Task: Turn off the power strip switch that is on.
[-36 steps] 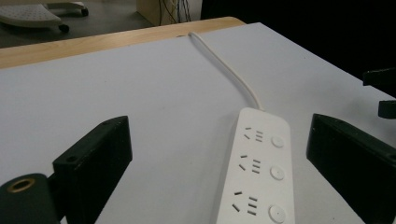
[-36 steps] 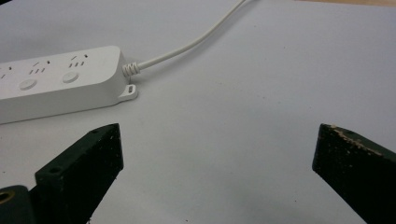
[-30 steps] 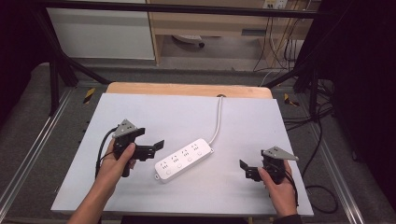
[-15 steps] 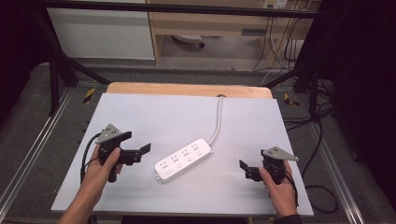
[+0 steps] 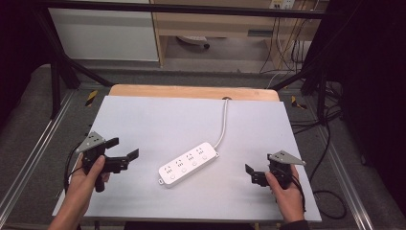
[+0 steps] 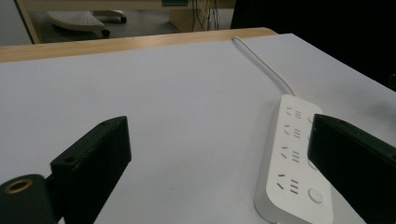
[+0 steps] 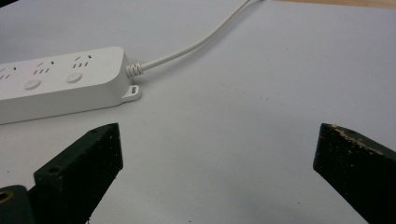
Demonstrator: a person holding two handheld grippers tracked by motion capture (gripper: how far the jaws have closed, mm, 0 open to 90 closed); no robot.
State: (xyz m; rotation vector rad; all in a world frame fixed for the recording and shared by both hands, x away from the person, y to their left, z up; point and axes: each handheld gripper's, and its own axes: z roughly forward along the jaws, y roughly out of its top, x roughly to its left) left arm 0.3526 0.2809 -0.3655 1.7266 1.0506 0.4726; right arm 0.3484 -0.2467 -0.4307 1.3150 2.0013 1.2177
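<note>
Jaws of both grippers stand wide apart with nothing between them. From the high view, the left gripper point(image 5: 123, 148) sits at about 9 o'clock on the white table point(image 5: 158, 120), held in the left hand point(image 5: 86, 177), and the right gripper point(image 5: 250, 172) sits at about 4 o'clock in the right hand point(image 5: 286, 189). Between them, near the table's middle, lies a white power strip point(image 5: 187, 163), set on a diagonal, well apart from both; its cord point(image 5: 224, 122) runs toward 12 o'clock.

Along the left gripper point(image 6: 219, 154) view, the power strip point(image 6: 292, 158) lies flat at 3 o'clock, partly behind one black jaw.

Along the right gripper point(image 7: 219, 154) view, the power strip point(image 7: 56, 81) lies at 10 o'clock, its cord point(image 7: 201, 39) leaving toward 1 o'clock.
</note>
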